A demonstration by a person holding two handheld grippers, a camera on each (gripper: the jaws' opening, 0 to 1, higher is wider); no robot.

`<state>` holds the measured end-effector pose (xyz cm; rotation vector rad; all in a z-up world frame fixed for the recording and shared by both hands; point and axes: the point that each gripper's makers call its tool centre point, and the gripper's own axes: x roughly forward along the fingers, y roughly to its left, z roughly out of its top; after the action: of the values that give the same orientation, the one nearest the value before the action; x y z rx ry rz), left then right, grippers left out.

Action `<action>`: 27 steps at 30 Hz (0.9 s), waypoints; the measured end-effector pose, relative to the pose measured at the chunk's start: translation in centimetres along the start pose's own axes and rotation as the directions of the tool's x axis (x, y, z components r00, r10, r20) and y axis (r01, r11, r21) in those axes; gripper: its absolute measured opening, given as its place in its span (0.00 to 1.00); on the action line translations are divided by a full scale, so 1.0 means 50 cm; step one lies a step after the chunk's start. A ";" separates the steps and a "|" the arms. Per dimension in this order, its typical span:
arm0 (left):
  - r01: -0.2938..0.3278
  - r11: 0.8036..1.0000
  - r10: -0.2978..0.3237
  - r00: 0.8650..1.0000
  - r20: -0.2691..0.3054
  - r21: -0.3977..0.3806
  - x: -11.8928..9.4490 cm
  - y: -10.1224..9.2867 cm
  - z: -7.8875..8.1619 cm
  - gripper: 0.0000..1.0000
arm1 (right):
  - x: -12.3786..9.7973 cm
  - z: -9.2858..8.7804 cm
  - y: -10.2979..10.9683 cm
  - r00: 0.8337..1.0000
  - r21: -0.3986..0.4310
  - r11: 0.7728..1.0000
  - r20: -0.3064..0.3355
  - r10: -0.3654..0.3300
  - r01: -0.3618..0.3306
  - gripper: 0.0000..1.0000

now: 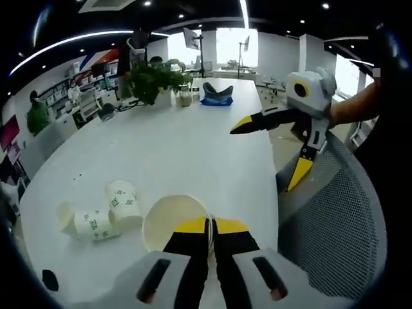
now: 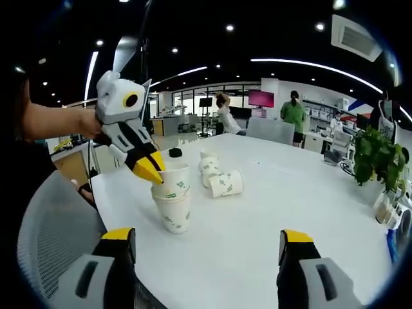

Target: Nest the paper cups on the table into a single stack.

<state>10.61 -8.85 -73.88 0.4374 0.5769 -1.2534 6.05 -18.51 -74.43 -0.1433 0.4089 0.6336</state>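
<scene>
A short stack of white paper cups with green print (image 2: 172,205) stands upright near the table edge. My left gripper (image 1: 210,225) is shut on the rim of the top cup (image 1: 175,222), whose open mouth faces me. In the right gripper view the left gripper (image 2: 153,168) reaches in from the left and pinches that rim. Two or three loose cups (image 1: 106,214) lie on their sides just beyond the stack, also seen as loose cups (image 2: 221,179). My right gripper (image 2: 207,237) is open and holds nothing. It hovers off the table's edge, above the chair (image 1: 269,154).
A grey mesh chair (image 1: 335,219) stands by the table edge (image 1: 273,193). A potted plant (image 1: 153,78), jars and a blue-based object (image 1: 217,95) sit at the far end of the white table. A small black thing (image 2: 175,152) lies behind the stack. People stand in the office behind.
</scene>
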 end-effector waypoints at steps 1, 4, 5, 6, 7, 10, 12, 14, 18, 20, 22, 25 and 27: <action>-0.001 1.000 0.001 1.000 -0.005 -0.006 0.006 0.003 -0.006 0.00 | 0.000 0.000 0.000 1.000 0.000 1.000 0.000 0.000 0.000 0.94; 0.005 1.000 -0.006 1.000 -0.016 -0.014 0.011 0.000 -0.010 0.00 | 0.000 -0.001 -0.001 1.000 0.001 1.000 -0.001 -0.002 0.002 0.93; 0.008 1.000 -0.008 1.000 -0.018 -0.016 0.014 0.000 -0.013 0.00 | 0.000 -0.002 -0.001 1.000 0.001 1.000 -0.001 -0.002 0.002 0.93; 0.011 1.000 -0.012 1.000 -0.021 -0.018 0.017 -0.001 -0.016 0.00 | 0.000 -0.003 -0.003 1.000 0.001 1.000 -0.002 -0.003 0.003 0.93; 0.014 1.000 -0.015 1.000 -0.023 -0.021 0.021 -0.001 -0.020 0.00 | 0.000 -0.003 -0.003 1.000 0.001 1.000 -0.002 -0.003 0.003 0.93; 0.028 0.999 -0.029 0.999 -0.031 -0.033 0.031 -0.002 -0.028 0.00 | 0.000 -0.004 -0.003 1.000 0.001 1.000 -0.005 -0.004 0.004 0.93; 0.046 0.998 -0.047 0.998 -0.030 -0.047 0.035 -0.006 -0.030 0.00 | 0.000 -0.004 -0.003 1.000 0.001 1.000 -0.005 -0.004 0.004 0.93; 0.052 0.997 -0.053 0.998 -0.029 -0.050 0.042 -0.004 -0.031 0.00 | 0.000 -0.004 -0.003 1.000 0.001 1.000 -0.006 -0.004 0.004 0.93; 0.065 0.996 -0.067 0.997 -0.032 -0.057 0.047 -0.011 -0.029 0.01 | 0.000 -0.004 -0.004 1.000 0.001 1.000 -0.007 -0.006 0.006 0.93; 0.071 0.996 -0.074 0.997 -0.037 -0.059 0.050 -0.014 -0.028 0.01 | 0.000 -0.004 -0.005 1.000 0.002 1.000 -0.008 -0.007 0.007 0.93; 0.076 0.995 -0.079 0.996 -0.037 -0.060 0.056 -0.011 -0.028 0.01 | 0.000 -0.005 -0.005 1.000 0.003 1.000 -0.009 -0.007 0.007 0.93; 0.075 0.997 -0.078 0.995 -0.070 -0.035 0.058 -0.014 -0.040 0.01 | 0.001 -0.006 -0.004 1.000 0.005 1.000 -0.010 -0.006 0.006 0.93; 0.076 0.997 -0.079 0.994 -0.077 -0.030 0.060 -0.016 -0.042 0.01 | 0.001 -0.008 -0.005 1.000 0.005 1.000 -0.012 -0.005 0.005 0.92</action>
<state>10.08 -10.06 -77.40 0.4462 0.6817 -1.3054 6.14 -18.79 -74.82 -0.1430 0.4216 0.6269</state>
